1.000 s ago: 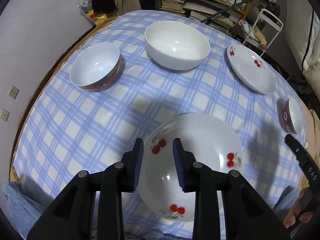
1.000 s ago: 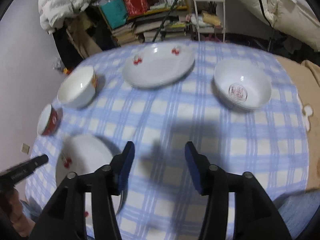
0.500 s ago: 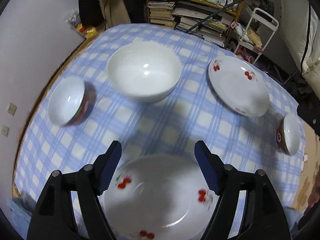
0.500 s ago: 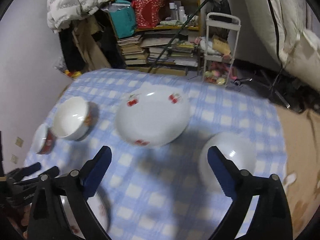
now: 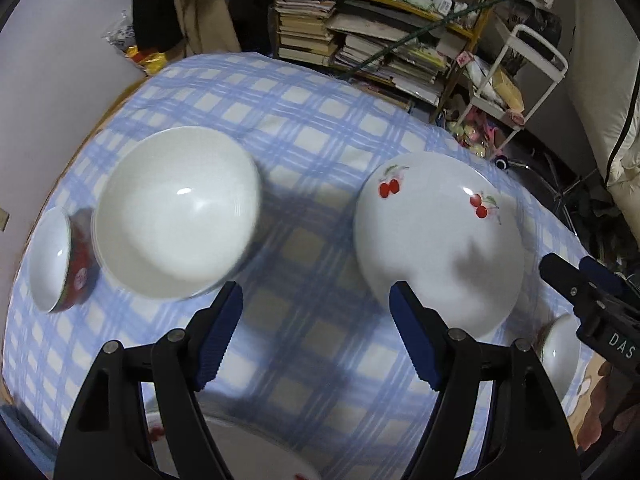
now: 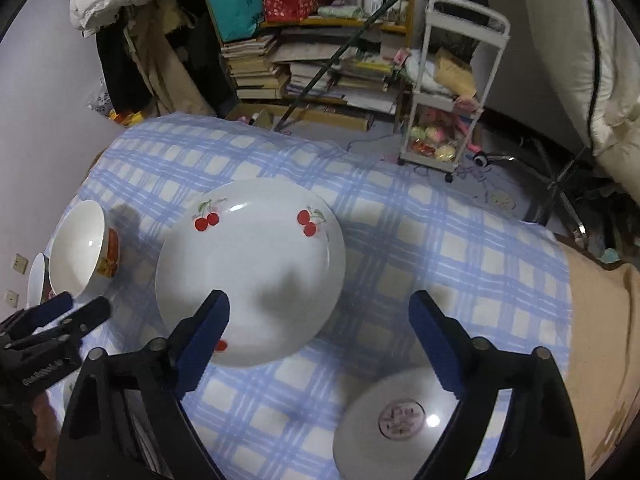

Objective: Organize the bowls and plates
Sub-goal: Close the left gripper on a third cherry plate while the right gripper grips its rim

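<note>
On the blue checked tablecloth (image 5: 312,152) stand a large white bowl (image 5: 176,216), a small red-sided bowl (image 5: 60,260) to its left, a cherry plate (image 5: 436,248) at right and a second cherry plate (image 5: 260,456) under my left gripper (image 5: 316,336), which is open and empty above the cloth. My right gripper (image 6: 320,348) is open and empty over the near edge of the cherry plate (image 6: 252,268). A white bowl with a red mark (image 6: 404,424) lies below its right finger. The orange-patterned bowl (image 6: 84,256) stands at left.
A small bowl (image 5: 560,352) sits at the table's right edge by the right gripper's fingers (image 5: 580,284). Behind the table are a bookshelf with stacked books (image 6: 304,64) and a white trolley (image 6: 452,92). A beige cloth (image 6: 600,340) covers the right side.
Both grippers have opened wide and moved forward over the table. The near cherry plate has slid to the bottom of the left view; the far cherry plate is closer in both views.
</note>
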`<move>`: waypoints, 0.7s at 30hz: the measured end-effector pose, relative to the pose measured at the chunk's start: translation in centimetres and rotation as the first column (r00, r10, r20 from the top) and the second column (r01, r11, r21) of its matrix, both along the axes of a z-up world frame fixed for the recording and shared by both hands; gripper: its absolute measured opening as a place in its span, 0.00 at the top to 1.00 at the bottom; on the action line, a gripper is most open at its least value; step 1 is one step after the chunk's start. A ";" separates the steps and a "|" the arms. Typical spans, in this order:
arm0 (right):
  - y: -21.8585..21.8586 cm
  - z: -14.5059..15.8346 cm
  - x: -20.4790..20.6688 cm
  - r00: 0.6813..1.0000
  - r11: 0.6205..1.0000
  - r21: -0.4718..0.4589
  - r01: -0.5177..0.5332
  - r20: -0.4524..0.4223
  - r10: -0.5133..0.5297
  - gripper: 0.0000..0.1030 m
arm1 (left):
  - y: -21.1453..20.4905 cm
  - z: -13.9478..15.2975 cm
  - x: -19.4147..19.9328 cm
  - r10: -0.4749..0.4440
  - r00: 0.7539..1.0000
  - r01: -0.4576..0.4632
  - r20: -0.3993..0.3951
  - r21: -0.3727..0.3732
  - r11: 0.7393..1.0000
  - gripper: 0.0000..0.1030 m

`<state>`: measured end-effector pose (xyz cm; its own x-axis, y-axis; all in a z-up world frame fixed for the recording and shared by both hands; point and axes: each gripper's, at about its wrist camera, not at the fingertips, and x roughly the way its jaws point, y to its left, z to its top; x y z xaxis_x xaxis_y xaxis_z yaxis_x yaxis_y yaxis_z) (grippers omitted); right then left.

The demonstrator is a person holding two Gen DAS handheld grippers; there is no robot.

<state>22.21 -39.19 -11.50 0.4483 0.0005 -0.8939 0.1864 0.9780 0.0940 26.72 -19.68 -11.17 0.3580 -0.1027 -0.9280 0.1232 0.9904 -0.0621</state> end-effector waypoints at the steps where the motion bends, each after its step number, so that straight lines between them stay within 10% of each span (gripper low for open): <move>1: -0.1 -0.3 0.3 1.000 1.000 0.002 0.002 -0.006 -0.002 0.08 | -0.5 -0.4 0.4 -0.005 1.000 0.005 -0.009 0.002 1.000 0.27; 19: -3.6 -5.9 4.9 0.990 0.997 0.058 0.042 -0.140 -0.034 0.30 | -5.0 -5.6 6.1 -0.074 0.987 0.077 -0.142 0.010 0.997 0.28; 21: -3.8 -6.2 5.0 0.988 0.996 0.075 0.049 -0.149 -0.037 0.46 | -5.3 -6.1 6.5 -0.080 0.982 0.080 -0.173 -0.004 0.997 0.51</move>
<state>27.22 -43.01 -17.75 0.3133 0.0566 -0.9480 0.2457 0.9594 0.1384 33.22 -24.95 -17.27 0.1828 -0.1222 -0.9755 0.1899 0.9779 -0.0869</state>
